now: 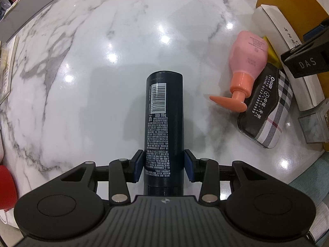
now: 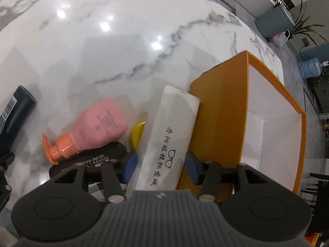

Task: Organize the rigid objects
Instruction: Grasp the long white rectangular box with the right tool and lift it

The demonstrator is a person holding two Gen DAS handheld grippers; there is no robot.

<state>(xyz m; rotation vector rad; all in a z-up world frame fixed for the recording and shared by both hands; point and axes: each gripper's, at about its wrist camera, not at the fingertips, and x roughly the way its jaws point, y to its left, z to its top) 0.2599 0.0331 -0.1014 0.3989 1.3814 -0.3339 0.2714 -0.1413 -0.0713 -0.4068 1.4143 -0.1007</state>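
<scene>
gleaming under several ceiling-light reflections, white marble tabletop [image 1: 92, 65] veined in grey, filling most of both views. left gripper [image 1: 163, 165] pointing straight down, blue pads [image 1: 138, 164] clamped on the sides of a dark navy bottle [image 1: 163, 111] with a barcode and fine white print, its far end over the marble. just to the right in that view, lying on the table: a pink pump bottle [image 1: 247, 58] with an orange nozzle, resting against a black and plaid glasses case [image 1: 267, 111]; beyond them a long white case [image 1: 287, 47] with black lettering.

right gripper [image 2: 161, 165] tilted steeply down over that white case [image 2: 170, 135], jaws apart with the case between the blue pads; cannot tell whether the pads touch its sides, so not clearly gripped. white case lying against the outer wall of an open orange box [image 2: 222, 107] with a white interior. small yellow object [image 2: 137, 132] wedged between the pink bottle [image 2: 96, 127] and the white case; glasses case [image 2: 98, 158] just in front of the pink bottle. navy bottle [image 2: 14, 111] at the left edge of the right view.

past the table edge: grey floor, a teal bin [image 2: 274, 23], a green potted plant [image 2: 304, 24], a blue water jug [image 2: 309, 66], a shelf with small items at the upper right. red object [image 1: 7, 187] at the left edge of the left view.
</scene>
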